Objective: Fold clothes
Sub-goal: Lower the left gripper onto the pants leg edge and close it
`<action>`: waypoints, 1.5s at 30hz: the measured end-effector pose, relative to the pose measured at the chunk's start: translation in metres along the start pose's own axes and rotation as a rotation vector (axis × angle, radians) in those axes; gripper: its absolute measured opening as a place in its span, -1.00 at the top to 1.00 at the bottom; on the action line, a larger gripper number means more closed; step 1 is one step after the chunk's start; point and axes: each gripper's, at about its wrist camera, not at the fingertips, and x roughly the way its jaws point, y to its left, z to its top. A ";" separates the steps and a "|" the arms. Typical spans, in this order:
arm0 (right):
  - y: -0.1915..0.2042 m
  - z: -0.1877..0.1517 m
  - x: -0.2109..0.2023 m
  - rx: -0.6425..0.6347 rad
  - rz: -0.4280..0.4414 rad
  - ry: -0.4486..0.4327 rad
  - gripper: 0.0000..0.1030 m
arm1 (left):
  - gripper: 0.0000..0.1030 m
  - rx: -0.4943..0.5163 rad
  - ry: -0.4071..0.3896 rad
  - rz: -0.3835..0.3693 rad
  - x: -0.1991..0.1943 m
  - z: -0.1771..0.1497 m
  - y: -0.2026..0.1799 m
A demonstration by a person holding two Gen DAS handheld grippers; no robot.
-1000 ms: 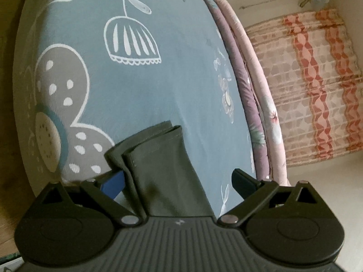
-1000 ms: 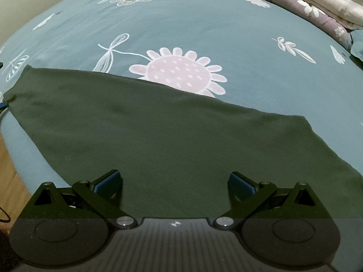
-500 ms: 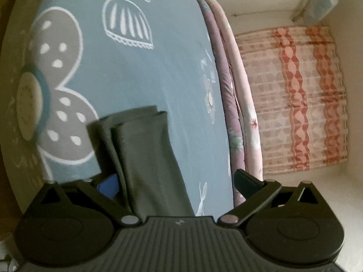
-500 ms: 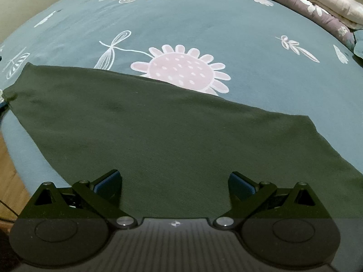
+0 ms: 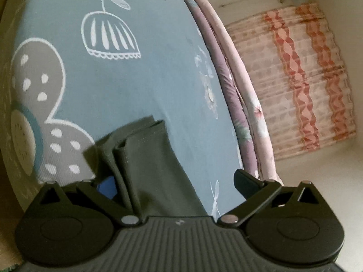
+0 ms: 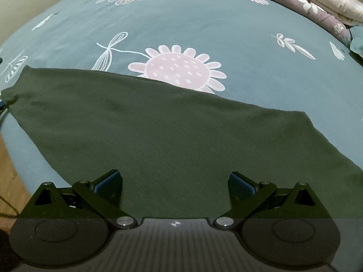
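No readable text, label, brand or number shows in either view. The only mark is a small pale emblem, too small to make out, on the ribbed body of the left gripper (image 5: 175,185) and the right gripper (image 6: 174,182).

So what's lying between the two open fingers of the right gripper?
Only the dark green garment, spread flat on the bedsheet, in the right wrist view.

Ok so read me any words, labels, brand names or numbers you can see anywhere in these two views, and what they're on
None: no readable text in either view.
Left tool and right tool: each body carries only a small pale emblem, no letters.
Dark green garment: no visible tag.
Blue bedsheet: drawn flowers only.
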 end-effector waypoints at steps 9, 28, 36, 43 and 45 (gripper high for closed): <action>0.005 0.003 -0.001 -0.019 0.009 -0.004 -1.00 | -0.95 0.000 0.008 0.016 0.004 0.004 -0.022; 0.000 0.001 0.003 0.008 0.015 -0.001 -1.00 | -0.81 0.089 0.009 0.081 0.017 0.000 -0.028; -0.003 -0.001 0.003 0.039 0.015 -0.007 -1.00 | -0.19 0.229 0.011 0.111 0.021 0.000 -0.025; -0.001 0.000 0.003 0.035 0.022 -0.005 -1.00 | 0.80 0.174 0.018 0.148 0.013 0.005 -0.005; 0.001 0.002 0.002 0.026 0.026 -0.006 -1.00 | 0.83 0.180 0.026 0.170 0.013 0.006 -0.009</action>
